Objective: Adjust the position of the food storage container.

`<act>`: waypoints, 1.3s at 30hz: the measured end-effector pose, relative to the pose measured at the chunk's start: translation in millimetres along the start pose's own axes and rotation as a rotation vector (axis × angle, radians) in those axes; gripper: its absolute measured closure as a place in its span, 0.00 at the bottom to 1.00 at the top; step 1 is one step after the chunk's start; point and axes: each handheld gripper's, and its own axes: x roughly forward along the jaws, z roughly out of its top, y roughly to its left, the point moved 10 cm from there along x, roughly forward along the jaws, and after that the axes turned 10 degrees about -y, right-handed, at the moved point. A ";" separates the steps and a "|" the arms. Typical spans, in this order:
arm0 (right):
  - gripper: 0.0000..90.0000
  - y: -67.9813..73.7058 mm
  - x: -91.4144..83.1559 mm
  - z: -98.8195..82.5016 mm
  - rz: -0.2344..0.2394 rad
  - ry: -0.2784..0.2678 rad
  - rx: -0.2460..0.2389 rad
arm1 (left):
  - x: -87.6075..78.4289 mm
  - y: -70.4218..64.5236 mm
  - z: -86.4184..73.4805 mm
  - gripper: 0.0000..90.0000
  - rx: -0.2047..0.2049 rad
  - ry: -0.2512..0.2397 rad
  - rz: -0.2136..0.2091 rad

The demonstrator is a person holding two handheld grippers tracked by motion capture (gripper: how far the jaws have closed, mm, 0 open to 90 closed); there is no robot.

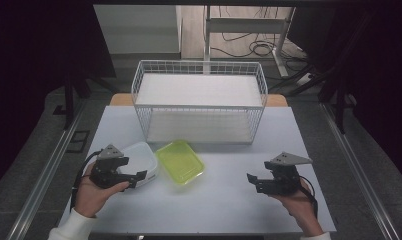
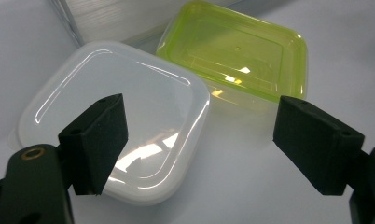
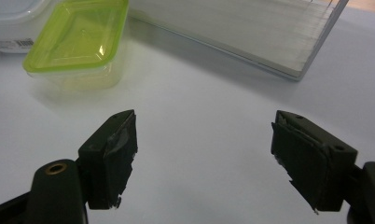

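Nearest the camera in the high view, the person's two forearms enter from the bottom edge, each hand cupping a gripper from below. The left hand [image 1: 91, 192] sits at the near left of the pale tabletop [image 1: 224, 200], palm turned up, holding the left gripper [image 1: 139, 176] level and pointed to the right. Its fingers [image 2: 94, 142] stand wide apart with nothing between them, one of them hanging over the near edge of the white lidded container [image 1: 139, 157]. The right hand [image 1: 299, 202] sits at the near right, well apart from the containers, and aims the right gripper [image 1: 253, 182] leftward; its fingers [image 3: 108, 158] are likewise spread wide and grip nothing, only bare tabletop beneath them.

Just beyond the left gripper, the white lidded container [image 2: 115, 112] lies flat on the tabletop. Right beside it, touching or almost so, sits the green lidded container [image 1: 180, 162], turned at an angle to the table edge.

Farther back stands a white wire basket [image 1: 199, 67], its front wall just behind the green container, with white sheets inside it
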 end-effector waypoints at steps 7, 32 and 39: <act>0.24 0.6 -0.5 -0.2 0.010 -0.004 -0.013 | -2.7 1.9 -2.8 0.19 -0.004 -0.002 0.007; 0.23 14.0 2.7 -9.8 0.031 0.059 -0.056 | 10.4 -21.4 36.7 0.25 0.105 0.024 -0.041; 0.23 14.7 3.6 -11.2 0.033 0.058 -0.050 | 34.5 -18.1 50.9 0.33 0.059 0.055 -0.086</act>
